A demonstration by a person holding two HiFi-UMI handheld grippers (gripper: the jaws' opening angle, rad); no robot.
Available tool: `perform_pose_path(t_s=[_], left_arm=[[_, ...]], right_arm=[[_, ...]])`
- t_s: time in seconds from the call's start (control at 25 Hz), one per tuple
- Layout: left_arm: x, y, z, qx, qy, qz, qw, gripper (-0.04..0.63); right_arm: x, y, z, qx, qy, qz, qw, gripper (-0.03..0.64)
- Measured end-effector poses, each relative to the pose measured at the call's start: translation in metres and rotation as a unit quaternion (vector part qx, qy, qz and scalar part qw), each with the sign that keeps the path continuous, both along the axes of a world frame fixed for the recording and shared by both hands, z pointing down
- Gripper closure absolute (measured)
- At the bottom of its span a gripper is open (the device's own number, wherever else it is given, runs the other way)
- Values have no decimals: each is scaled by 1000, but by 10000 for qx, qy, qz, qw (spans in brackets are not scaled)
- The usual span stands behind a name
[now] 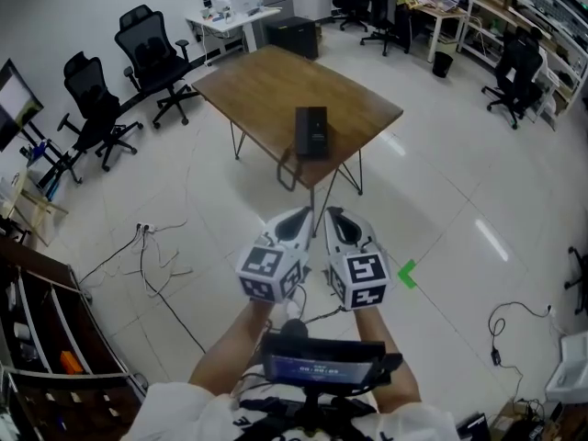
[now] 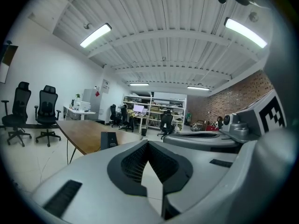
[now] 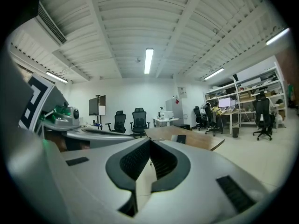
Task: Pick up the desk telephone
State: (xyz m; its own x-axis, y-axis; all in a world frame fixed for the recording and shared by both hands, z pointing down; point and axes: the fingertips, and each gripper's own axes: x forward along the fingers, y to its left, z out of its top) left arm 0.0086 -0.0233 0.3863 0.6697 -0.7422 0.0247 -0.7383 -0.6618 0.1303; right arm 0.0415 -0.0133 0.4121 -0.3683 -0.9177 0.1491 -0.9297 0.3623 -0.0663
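The desk telephone (image 1: 311, 131) lies flat near the front edge of a brown wooden counter (image 1: 260, 81), a dark slab with its long side running away from the camera; a dark cord (image 1: 287, 169) loops down from it over that near edge. Both tools are held out side by side above the pale tiled floor (image 1: 459, 182), well short of the counter and pointing towards it. The left hand-held gripper (image 1: 301, 215) has its jaws pressed together with nothing between them, and the right hand-held gripper (image 1: 332, 215) is likewise closed and empty (each gripper view shows its dark ribbed pads meeting at the tips). The two marker cubes sit just beside each other, and bare forearms (image 1: 232, 351) reach up to them from the bottom of the head view. Neither tool touches the telephone. Two black office chairs (image 1: 152, 55) stand off the counter's far left corner, loose cables (image 1: 147, 246) trail across the floor on the left, and a green tape mark (image 1: 406, 274) lies on the tiles just right of the right tool.
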Motion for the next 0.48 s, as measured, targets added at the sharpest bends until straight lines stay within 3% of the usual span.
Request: perform_pose_path(t_s=[0.48], left_arm=[[-3, -68, 7, -206, 134, 210, 9995, 594]], right_arm=[[-10, -62, 7, -193, 156, 67, 9997, 617]])
